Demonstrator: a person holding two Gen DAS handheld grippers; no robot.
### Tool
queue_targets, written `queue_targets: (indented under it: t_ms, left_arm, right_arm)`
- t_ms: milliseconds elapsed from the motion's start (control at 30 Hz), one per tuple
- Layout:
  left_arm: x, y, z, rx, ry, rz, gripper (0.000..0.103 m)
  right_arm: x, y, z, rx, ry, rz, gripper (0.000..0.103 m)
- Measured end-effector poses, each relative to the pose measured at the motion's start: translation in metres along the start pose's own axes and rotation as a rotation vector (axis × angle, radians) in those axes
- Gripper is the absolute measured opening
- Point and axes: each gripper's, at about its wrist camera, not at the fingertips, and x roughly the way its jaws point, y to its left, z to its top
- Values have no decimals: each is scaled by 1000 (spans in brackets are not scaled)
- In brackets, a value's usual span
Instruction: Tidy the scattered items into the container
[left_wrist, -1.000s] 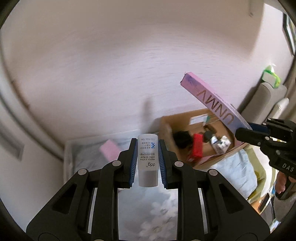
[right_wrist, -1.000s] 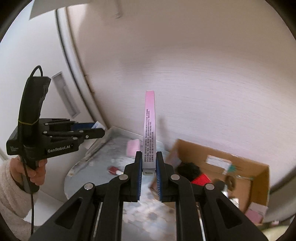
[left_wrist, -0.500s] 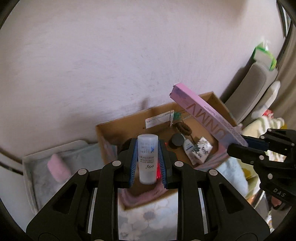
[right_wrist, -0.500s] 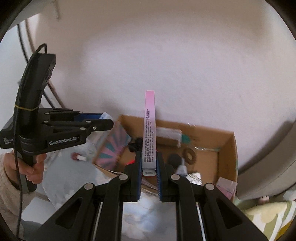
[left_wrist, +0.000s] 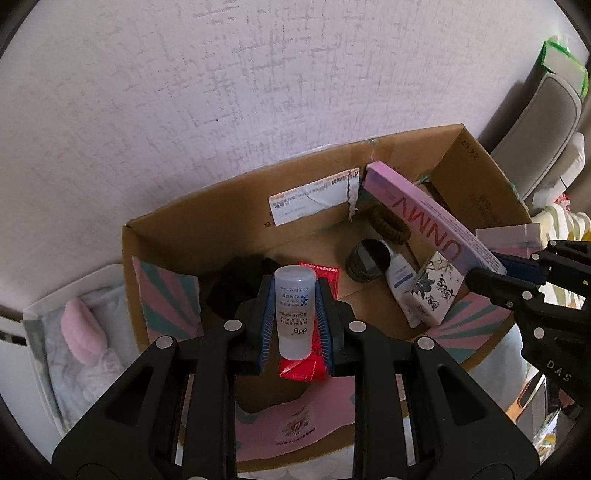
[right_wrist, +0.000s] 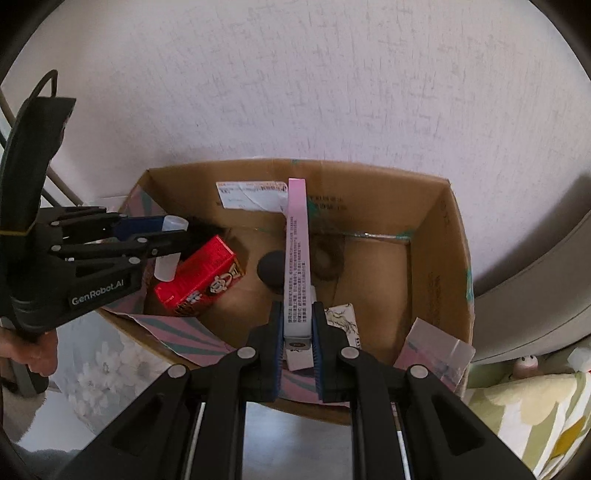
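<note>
Left tongs (left_wrist: 294, 317) pinching a small translucent white plastic serum bottle (left_wrist: 294, 310), held above the open brown cardboard box (left_wrist: 207, 236). Below those tongs, a red rectangular carton (right_wrist: 201, 277); beyond it, a black fuzzy lump (left_wrist: 236, 284), possibly fabric. Farther right, a round dark jar (left_wrist: 369, 260). Right tongs (right_wrist: 298, 332) clamped on a long flat pink cosmetics box (right_wrist: 297, 254), reaching over the box interior.
</note>
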Motion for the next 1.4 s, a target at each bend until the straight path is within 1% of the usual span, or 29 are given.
queue_targets:
  t_ms: [367,400,433,467,500,533,567,600,633,667,733,833,933,1000,1100,1233,1400]
  left_arm:
    - [5,-6,7,-9,0,1,19]
    - [4,-6,7,-10,-1,-2,21]
    - [2,-7,7,-12,-5,-9,28]
    - [-1,-8,8,-14,-9,-6,59]
    - [-3,-9,9,-13,-12,13,99]
    - [-6,-10,9,-12,-24,38,101]
    - [-12,-11,9,-8,-59,46,101]
    - [-16,-12,8,-1,-76,39,102]
    - [-20,-13,9,2,-84,33,102]
    - [-22,-14,9,4,-85,41,102]
    - [-25,-14,10,6,-89,50,102]
    - [-28,-14,9,-6,-93,45,102]
    - [-34,-10,8,-14,-96,41,102]
    - [-29,-11,9,-14,-97,42,102]
    - [-33,-8,5,-16,-100,47,102]
    - [-44,0,0,-29,-111,67,102]
    - [-57,15,-8,-48,-114,64,102]
  right_arm:
    - [-11,-5,1,2,0,16,13]
    - [-11,-5,1,4,3,25,13]
    - [-11,-5,1,3,12,46,13]
    - [-11,-5,2,4,14,49,20]
    - [-13,-5,2,11,12,36,27]
    - [-15,-5,2,17,3,15,46]
    - [-17,-5,2,22,-8,2,63]
    - [-23,-5,1,25,-40,-6,66]
    - [-27,-5,0,24,-61,2,67]
    - [-30,-5,0,26,-73,16,67]
    - [-33,-5,0,28,-75,14,67]
    - [-34,-4,1,18,-76,-2,67]
    - [-36,-5,1,19,-78,2,67]
    - [-38,-4,0,21,-78,-1,67]
    - [-40,-2,-1,21,-81,-2,67]
    - [-46,3,-3,20,-94,-9,67]
    - [-52,14,-4,18,-106,-17,67]
